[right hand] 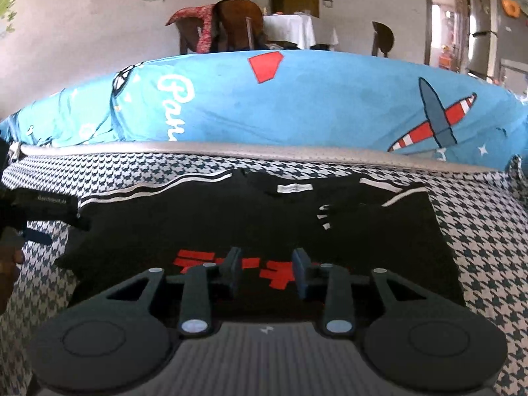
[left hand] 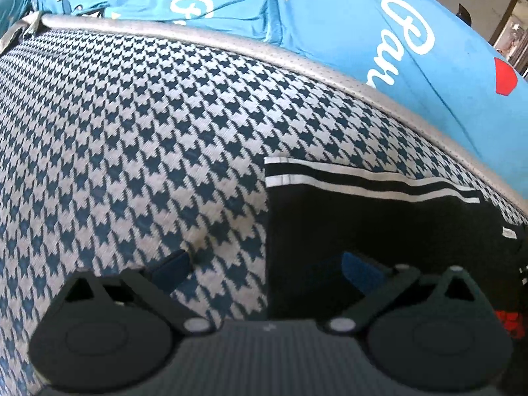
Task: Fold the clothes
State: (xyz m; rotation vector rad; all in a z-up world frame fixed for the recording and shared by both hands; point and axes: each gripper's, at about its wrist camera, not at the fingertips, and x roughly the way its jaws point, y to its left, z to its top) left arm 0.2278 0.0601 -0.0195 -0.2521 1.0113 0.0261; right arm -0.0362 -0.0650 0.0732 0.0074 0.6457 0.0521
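A garment (right hand: pixel 257 217) lay flat on a patterned cushion (right hand: pixel 478 231), its neck label toward the cushion's far piped edge (right hand: pixel 264 150). Behind that edge a bedcover (right hand: pixel 297 109) bulged, and farther back stood 2 chairs (right hand: pixel 237 23) and a draped table (right hand: pixel 290 28) near the wall. The right gripper (right hand: pixel 267 272) hung over the garment's near part, its jaws apart. The left gripper (left hand: pixel 264 267) sat at the garment's left edge (left hand: pixel 267 231), with 1 finger (left hand: pixel 173 264) over the cushion and the other finger (left hand: pixel 359 265) over the garment.
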